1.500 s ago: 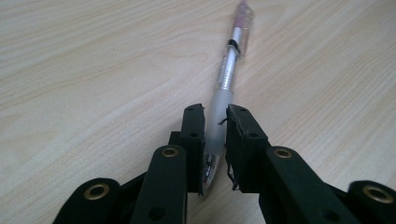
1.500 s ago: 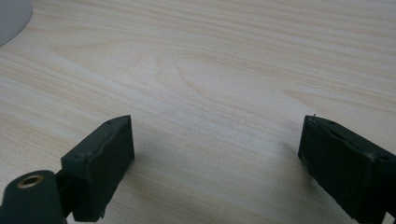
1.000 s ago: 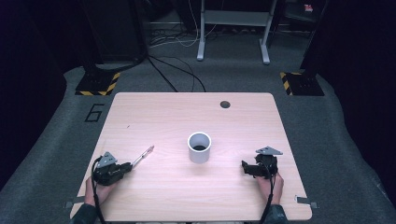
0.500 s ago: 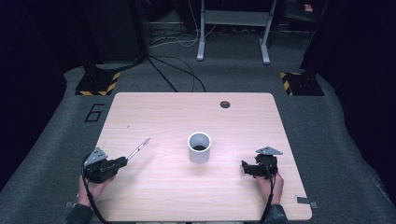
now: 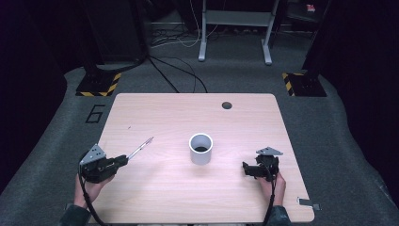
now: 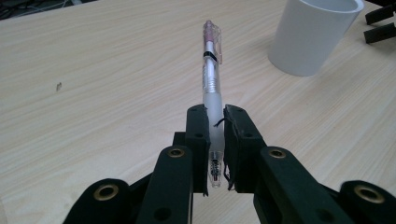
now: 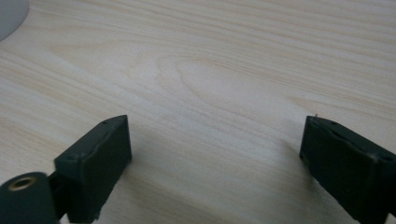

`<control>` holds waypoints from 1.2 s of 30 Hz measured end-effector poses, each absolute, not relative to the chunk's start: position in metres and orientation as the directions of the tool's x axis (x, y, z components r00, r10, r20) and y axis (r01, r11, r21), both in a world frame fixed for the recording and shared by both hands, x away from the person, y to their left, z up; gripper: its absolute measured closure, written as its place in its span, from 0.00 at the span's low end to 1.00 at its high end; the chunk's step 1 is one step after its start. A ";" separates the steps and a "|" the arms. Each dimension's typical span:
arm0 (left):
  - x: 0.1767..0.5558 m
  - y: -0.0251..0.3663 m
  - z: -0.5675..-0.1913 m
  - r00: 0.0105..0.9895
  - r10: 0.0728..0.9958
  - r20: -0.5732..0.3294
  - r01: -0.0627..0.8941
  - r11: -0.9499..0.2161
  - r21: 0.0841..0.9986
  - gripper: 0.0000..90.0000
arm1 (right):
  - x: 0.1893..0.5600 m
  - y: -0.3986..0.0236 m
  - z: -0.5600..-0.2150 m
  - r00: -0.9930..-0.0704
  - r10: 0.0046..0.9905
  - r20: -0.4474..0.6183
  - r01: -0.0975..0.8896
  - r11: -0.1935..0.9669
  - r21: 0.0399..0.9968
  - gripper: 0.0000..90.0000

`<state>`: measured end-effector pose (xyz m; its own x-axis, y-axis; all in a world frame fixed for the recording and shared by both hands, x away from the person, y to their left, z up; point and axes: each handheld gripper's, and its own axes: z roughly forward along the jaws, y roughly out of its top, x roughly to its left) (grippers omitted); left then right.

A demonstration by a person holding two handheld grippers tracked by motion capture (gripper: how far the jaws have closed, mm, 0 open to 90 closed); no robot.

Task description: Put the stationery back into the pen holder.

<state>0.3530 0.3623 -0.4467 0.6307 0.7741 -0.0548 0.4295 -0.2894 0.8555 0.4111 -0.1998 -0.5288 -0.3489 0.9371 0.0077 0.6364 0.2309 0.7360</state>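
My left gripper (image 6: 215, 122) (image 5: 123, 159) is shut on a clear pen (image 6: 209, 79) (image 5: 140, 149) near its tip end, and the pen's pink-capped end points up and away toward the table's middle. The pen hangs above the wooden table (image 5: 169, 117), near its left front. A white cup (image 5: 201, 148) (image 6: 315, 35) stands upright at the table's middle, to the right of the pen. My right gripper (image 7: 215, 158) (image 5: 246, 168) rests low at the right front, open, with bare wood between its jaws.
A dark round hole (image 5: 227, 105) sits near the table's far edge. Beyond the table lie grey carpet, cables, a metal stand (image 5: 234, 28) and two yellow-black striped bases (image 5: 98, 85). A small dark speck (image 6: 58, 86) marks the wood left of the pen.
My left gripper has lifted the pen off the table and drawn back toward the left front corner. The right gripper and the cup have stayed where they were.
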 end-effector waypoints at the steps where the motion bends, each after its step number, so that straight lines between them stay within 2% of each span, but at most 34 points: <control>1: 0.353 0.362 -0.445 0.630 0.774 -0.059 0.427 -0.282 0.859 0.90 | 0.411 -0.200 -0.529 -0.348 0.937 0.007 0.640 0.232 0.732 0.07; 11: 0.357 0.359 -0.423 0.673 0.736 -0.071 0.414 -0.296 0.861 0.90 | 0.411 -0.199 -0.529 -0.340 0.940 0.006 0.642 0.227 0.732 0.06; 20: 0.361 0.344 -0.405 0.717 0.696 -0.026 0.385 -0.365 0.848 0.90 | 0.410 -0.201 -0.529 -0.366 0.931 0.005 0.638 0.247 0.729 0.05; 36: 0.383 0.330 -0.387 0.747 0.663 -0.050 0.375 -0.358 0.855 0.90 | 0.410 -0.201 -0.529 -0.368 0.930 0.005 0.637 0.248 0.730 0.05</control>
<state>0.3829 0.3304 -0.3871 0.7470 0.6629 -0.0498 0.3747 -0.3580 0.8553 0.4100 -0.2012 -0.5290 -0.3681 0.9298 0.0048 0.6366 0.2483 0.7301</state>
